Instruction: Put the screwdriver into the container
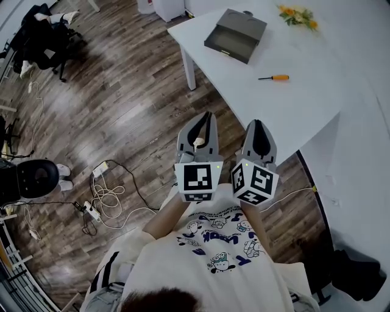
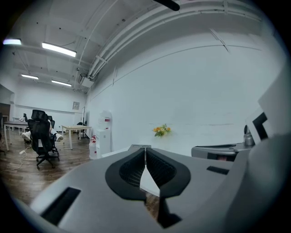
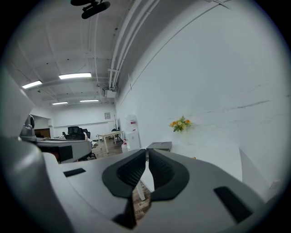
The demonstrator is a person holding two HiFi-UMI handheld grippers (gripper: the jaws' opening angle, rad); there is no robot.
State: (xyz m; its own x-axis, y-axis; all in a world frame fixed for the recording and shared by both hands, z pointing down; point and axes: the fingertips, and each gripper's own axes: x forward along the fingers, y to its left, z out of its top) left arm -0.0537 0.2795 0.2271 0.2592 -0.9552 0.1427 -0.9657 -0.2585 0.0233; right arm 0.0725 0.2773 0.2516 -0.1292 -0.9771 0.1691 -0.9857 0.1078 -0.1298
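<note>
1. Orange-handled, the screwdriver (image 1: 274, 78) lies flat on the white worktop (image 1: 317, 103). Its long axis runs across the head view, with the handle toward the right and the dark shaft pointing left.
2. It lies well apart from the grey container (image 1: 236, 35), which sits toward the worktop's far left corner. The screwdriver is between that container and the near edge.
3. Yellow-orange flowers (image 1: 298, 16) lie at the worktop's far side.
4. Clenched, with its jaws meeting and nothing between them, the left claw (image 1: 204, 117) hangs over the wooden floor (image 1: 122, 109), short of the worktop.
5. Just beside it, the right claw (image 1: 259, 125) is likewise clenched and empty, its tips at the worktop's near edge in the head view.
</note>
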